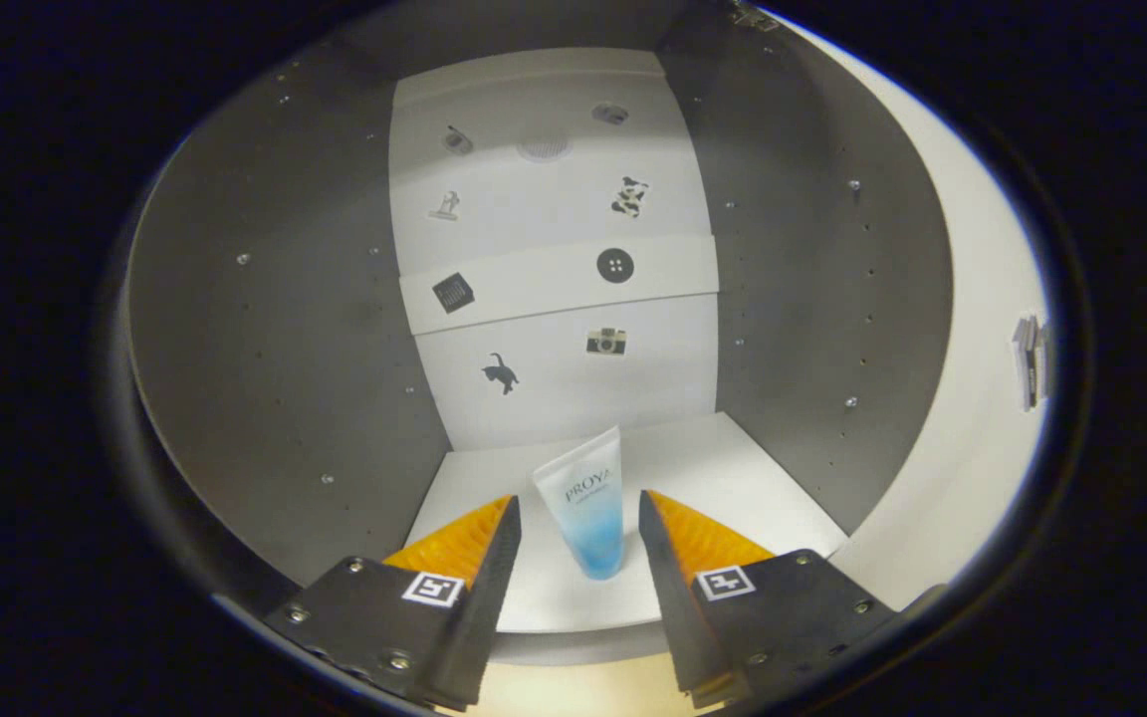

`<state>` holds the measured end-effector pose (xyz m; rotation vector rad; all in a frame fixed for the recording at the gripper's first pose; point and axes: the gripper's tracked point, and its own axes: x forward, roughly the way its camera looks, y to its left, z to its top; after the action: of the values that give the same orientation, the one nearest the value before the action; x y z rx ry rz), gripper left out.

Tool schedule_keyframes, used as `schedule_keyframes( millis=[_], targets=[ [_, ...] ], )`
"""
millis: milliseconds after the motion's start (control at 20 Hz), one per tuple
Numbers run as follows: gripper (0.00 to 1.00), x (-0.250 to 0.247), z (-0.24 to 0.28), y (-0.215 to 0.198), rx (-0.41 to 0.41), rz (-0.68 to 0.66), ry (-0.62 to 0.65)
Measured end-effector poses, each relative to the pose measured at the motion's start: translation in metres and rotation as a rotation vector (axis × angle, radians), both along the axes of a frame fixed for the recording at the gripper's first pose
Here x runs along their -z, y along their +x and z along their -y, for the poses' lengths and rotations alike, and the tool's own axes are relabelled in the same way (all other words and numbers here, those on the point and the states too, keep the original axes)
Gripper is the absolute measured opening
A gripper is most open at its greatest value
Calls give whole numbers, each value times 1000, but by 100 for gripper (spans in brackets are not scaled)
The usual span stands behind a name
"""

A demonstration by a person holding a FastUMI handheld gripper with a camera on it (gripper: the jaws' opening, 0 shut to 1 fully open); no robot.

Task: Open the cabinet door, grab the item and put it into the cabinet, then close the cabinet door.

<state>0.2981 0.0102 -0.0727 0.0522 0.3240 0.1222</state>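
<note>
Down at the bottom middle of the frame, the tongs point(578, 518) are seen spread wide, with clear gaps on both sides of the tube point(588, 508), so nothing is being gripped right now. The tube is stood on its cap end on the white shelf point(733, 468) inside the cabinet point(285, 349), right between the two fingertips and near the front edge of the shelf. It's leaning back a touch, flat crimped end up.

Judging from that, the item looks already placed inside, and the wide opening is probably kept so the tongs can be pulled straight back without the tube being knocked over. That's the risk here: a tube balanced on its cap tips easily if it gets clipped on the way out.

Across the middle and upper part of the frame, the white back panel point(554, 229) is dotted with small stickers: a cat point(501, 373), a camera point(606, 342), a button point(615, 266). Grey side walls point(812, 299) are seen left and right with rows of peg holes. Over at the right edge, a pale surface is visible, maybe the opened door, but that can't be told for sure.

Closing the door is what's left to be done, by the look of it.
</note>
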Motion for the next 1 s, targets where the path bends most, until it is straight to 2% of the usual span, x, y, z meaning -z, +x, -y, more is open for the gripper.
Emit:
schedule_keyframes(
  millis=[150,300,650,850,1000],
  targets=[
    [72,-16,2,-29,-9,64,-28],
    [95,-28,0,-72,-31,105,-10],
    [96,-60,29,-202,-20,182,70],
    [97,-78,76,-277,59,204,104],
    [97,-82,130,-322,150,201,109]
  ],
)
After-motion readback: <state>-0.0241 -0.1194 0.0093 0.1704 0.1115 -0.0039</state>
